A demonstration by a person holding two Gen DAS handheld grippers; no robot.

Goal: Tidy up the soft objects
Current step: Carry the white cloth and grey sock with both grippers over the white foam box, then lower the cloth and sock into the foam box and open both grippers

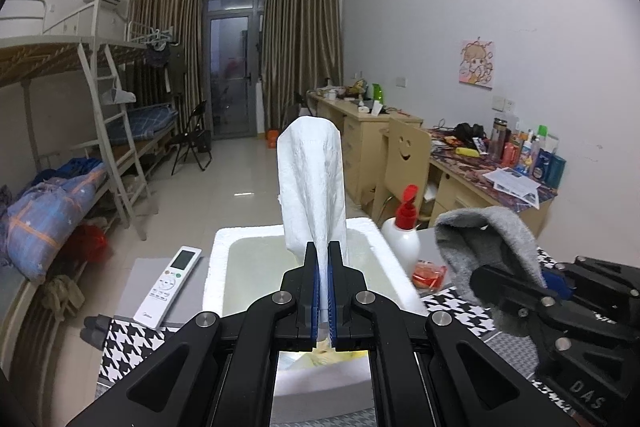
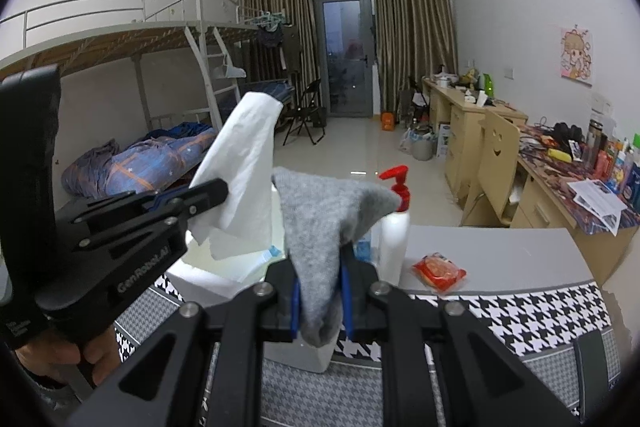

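My left gripper (image 1: 324, 251) is shut on a white cloth (image 1: 312, 179) that stands up from its blue pads, above the white foam box (image 1: 218, 259). In the right wrist view the same left gripper (image 2: 218, 197) comes in from the left with the white cloth (image 2: 244, 163) hanging from it. My right gripper (image 2: 320, 267) is shut on a grey knit sock (image 2: 324, 219), bunched between its pads. From the left wrist view that right gripper (image 1: 516, 279) sits at the right with the grey sock (image 1: 484, 251) draped over it.
A white pump bottle with a red top (image 1: 404, 227) and a red snack packet (image 1: 430, 273) lie right of the box on the grey table (image 2: 500, 259). A white remote (image 1: 168, 285) lies left of it. A houndstooth cloth (image 2: 540, 311) covers the near edge. A person's hand (image 2: 60, 351) grips the left handle.
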